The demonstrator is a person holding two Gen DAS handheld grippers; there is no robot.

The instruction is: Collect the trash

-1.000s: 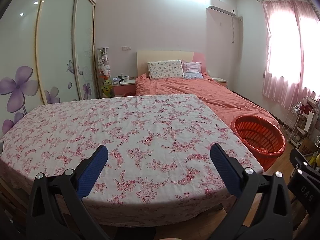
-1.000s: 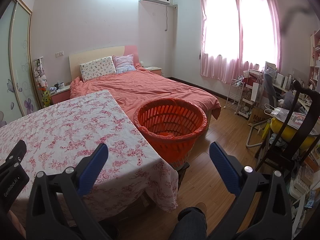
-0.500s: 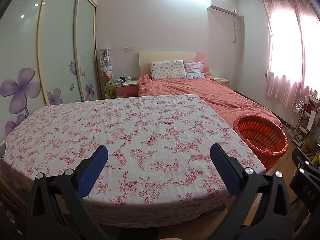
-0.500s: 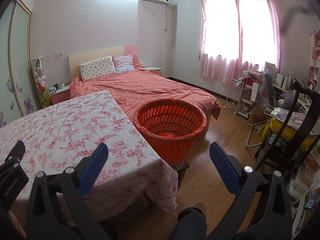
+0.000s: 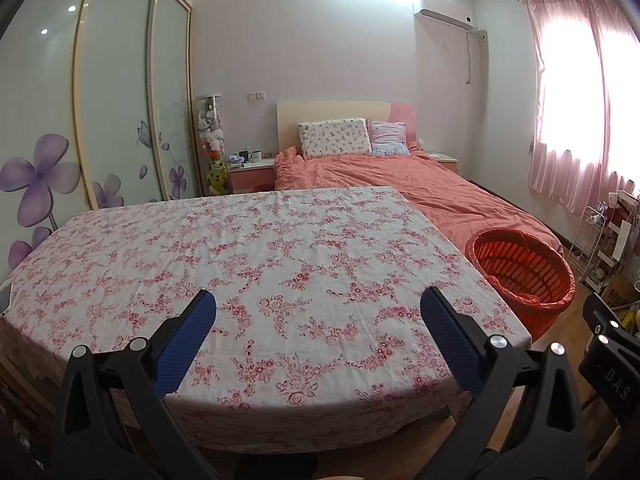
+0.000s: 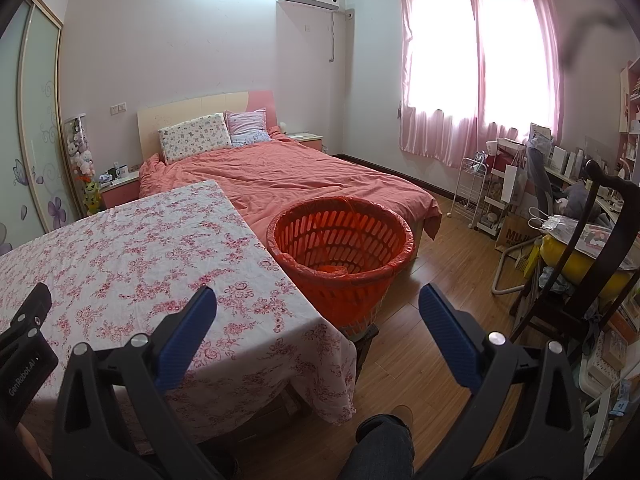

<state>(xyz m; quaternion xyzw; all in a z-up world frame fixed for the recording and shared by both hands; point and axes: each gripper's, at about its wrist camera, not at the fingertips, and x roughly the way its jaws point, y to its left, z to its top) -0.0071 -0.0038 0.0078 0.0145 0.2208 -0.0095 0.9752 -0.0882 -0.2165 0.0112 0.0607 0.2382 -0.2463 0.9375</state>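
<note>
**Both grippers spread wide, nothing held**

The left gripper (image 5: 318,320) hangs with blue-padded fingers apart above the table draped in pink floral cloth (image 5: 256,264). The right gripper (image 6: 318,314), equally spread, faces the round orange slatted plastic basket (image 6: 340,240) just ahead, beside the table's right edge.

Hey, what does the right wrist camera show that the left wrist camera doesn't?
Only the right wrist view shows the dark wooden chair, the person's knee and something lying in the orange basket. Only the left wrist view shows most of the flower-painted wardrobe doors. Both share the floral tablecloth, the bed, the basket and open, empty tongs: left tongs, right tongs.
</note>
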